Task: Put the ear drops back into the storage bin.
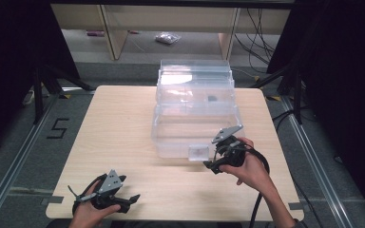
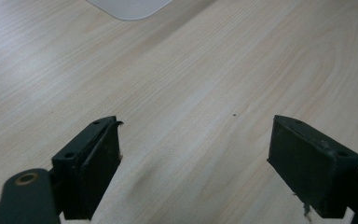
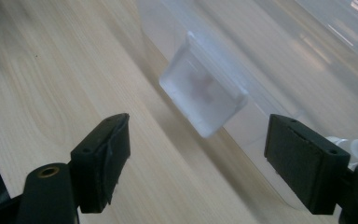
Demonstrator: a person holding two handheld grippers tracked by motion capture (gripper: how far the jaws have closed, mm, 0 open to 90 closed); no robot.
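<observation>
A clear plastic storage box (image 1: 195,102) with a lid stands on the wooden table (image 1: 119,142), toward the back middle. Its frosted front latch (image 1: 198,153) hangs at the near wall. My right gripper (image 1: 213,157) hovers just right of that latch, open and holding nothing. In the right gripper view the latch (image 3: 203,93) lies ahead between the open jaws of the right gripper (image 3: 198,122), apart from both. My left gripper (image 1: 132,200) rests at the table's front left, open and empty. In its own view the left gripper (image 2: 196,126) is over bare wood.
A small dark item (image 1: 212,99) shows through the box. A corner of the box (image 2: 130,7) reaches the top of the left gripper view. Floor tape shaped like a 5 (image 1: 57,128) lies left of the table. Cables (image 1: 259,33) hang at the back right.
</observation>
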